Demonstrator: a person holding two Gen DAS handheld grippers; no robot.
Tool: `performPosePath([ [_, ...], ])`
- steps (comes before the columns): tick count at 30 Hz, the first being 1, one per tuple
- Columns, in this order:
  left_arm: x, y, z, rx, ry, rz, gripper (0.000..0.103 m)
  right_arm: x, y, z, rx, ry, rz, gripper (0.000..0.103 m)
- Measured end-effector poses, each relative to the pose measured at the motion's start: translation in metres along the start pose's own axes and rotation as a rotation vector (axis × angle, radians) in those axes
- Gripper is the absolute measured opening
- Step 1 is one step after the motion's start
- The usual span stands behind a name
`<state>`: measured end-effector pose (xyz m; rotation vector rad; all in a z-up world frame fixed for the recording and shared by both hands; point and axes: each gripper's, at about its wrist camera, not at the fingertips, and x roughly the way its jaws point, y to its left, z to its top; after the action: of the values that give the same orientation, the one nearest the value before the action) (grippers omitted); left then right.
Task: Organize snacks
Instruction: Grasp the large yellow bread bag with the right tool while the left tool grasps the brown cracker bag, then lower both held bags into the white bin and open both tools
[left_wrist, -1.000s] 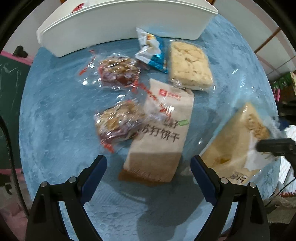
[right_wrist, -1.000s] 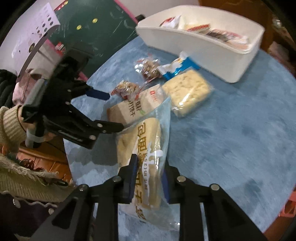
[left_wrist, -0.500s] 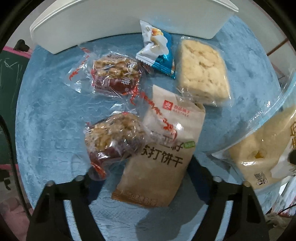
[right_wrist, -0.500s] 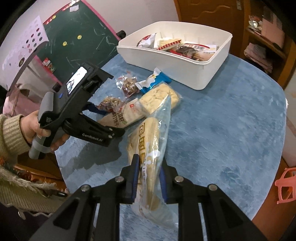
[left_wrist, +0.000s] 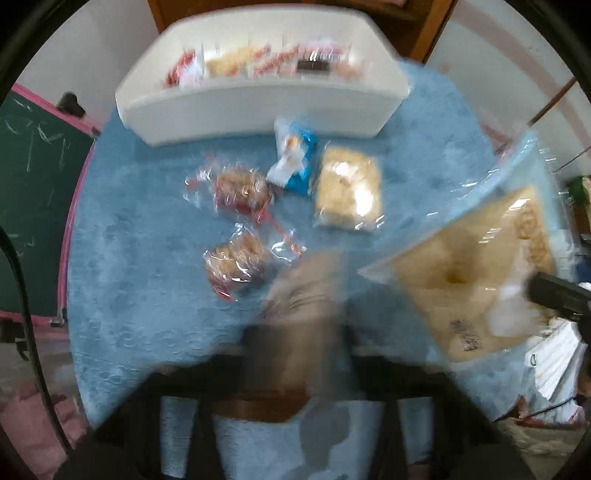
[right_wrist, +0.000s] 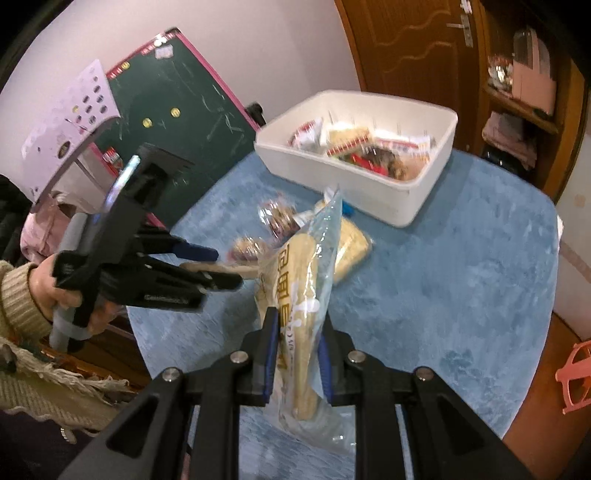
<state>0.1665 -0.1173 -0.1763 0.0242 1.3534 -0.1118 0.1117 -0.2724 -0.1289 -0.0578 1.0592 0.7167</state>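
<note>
Above blue table (right_wrist: 461, 258), right gripper (right_wrist: 295, 354) clamping clear bread bag (right_wrist: 306, 280), pale loaf showing, left gripper (right_wrist: 221, 271) pinching tan cracker packet (left_wrist: 306, 295), blurred, white bin (right_wrist: 417, 192) holding snacks.

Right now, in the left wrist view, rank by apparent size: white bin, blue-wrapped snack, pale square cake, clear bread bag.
1. white bin
2. clear bread bag, held nearer the camera, so unsure
3. pale square cake
4. blue-wrapped snack

Dim indoor light; motion blur; fisheye vignette.
</note>
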Motion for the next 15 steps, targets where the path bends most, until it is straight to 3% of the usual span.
performPosePath([
  [3,-0.031,0.01,0.004,-0.043,-0.044,-0.037,0.01,-0.016,0.007,0.007,-0.002,-0.056,0.012,0.019],
  [7,-0.074,0.015,0.003,-0.036,-0.144,-0.021,0.009,-0.034,0.015,0.019,-0.011,-0.128,0.016,0.019],
  [15,-0.144,0.014,0.035,0.016,-0.328,-0.049,0.009,-0.06,0.025,0.054,-0.001,-0.247,-0.044,0.019],
])
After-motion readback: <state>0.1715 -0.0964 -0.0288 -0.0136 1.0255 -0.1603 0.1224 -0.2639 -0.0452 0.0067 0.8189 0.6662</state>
